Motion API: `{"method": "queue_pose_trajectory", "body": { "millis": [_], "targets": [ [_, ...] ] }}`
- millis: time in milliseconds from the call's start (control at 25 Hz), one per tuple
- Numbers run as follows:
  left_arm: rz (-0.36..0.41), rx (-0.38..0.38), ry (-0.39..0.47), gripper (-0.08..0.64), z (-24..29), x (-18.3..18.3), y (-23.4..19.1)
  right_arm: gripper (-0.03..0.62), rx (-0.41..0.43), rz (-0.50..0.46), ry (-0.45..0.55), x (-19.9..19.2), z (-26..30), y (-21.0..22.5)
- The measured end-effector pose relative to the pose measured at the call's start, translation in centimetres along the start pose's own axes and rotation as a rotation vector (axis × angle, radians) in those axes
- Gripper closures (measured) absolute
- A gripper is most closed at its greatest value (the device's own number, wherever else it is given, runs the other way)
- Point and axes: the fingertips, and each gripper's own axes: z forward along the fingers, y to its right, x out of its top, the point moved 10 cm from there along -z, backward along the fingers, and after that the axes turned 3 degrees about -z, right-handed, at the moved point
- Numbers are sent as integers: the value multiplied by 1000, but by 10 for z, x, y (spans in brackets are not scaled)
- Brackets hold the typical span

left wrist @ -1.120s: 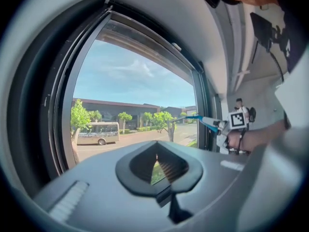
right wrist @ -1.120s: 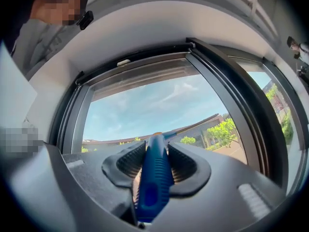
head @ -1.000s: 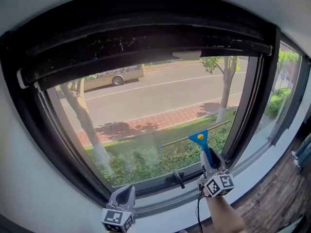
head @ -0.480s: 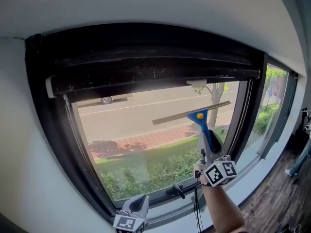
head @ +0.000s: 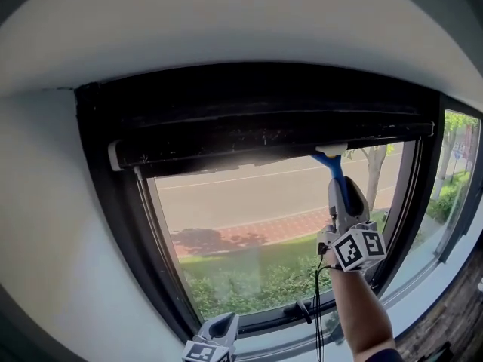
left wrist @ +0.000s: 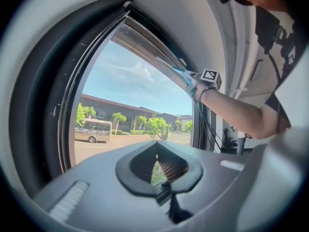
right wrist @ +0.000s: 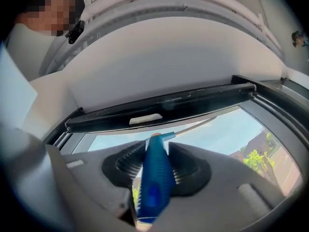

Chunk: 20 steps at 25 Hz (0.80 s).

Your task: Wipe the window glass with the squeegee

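The squeegee (head: 339, 178) is standing almost upright in the upper right of the head view. Its blue handle is pointing down and its blade is lying along the very top of the window glass (head: 249, 225), tucked against the dark upper frame (head: 264, 130). In the right gripper view the handle (right wrist: 153, 178) is running up the centre of the frame, and the thin blade is slanting off to the right beneath the frame.

The tool is looking light and stiff. It is a moulded plastic handle with a narrow rubber edge, and only that edge is likely to give. The smooth handle is probably prone to twisting when the blade drags on glass, so the sensible hold is low on the handle, across its flat sides.

The right gripper (head: 343, 202) is clenching exactly there, with its ribbed pads pressing both sides of the handle (right wrist: 154, 164). The person's forearm (head: 361, 315) is reaching up beneath it.

The left gripper (head: 220, 324) is hanging at the bottom edge of the head view, well apart from the squeegee. Its jaws are standing slightly parted (left wrist: 157, 166), with nothing between them but the greenery seen through the glass.
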Motion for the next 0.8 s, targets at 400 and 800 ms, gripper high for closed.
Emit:
{"method": "queue_pose_trajectory", "body": {
  "millis": [400, 800],
  "targets": [
    [-14, 50, 18, 557, -11, 8, -6, 443, -24, 127, 113, -2, 21, -14],
    [-16, 28, 16, 557, -11, 6, -7, 443, -31, 124, 51, -9, 17, -17]
  ]
}}
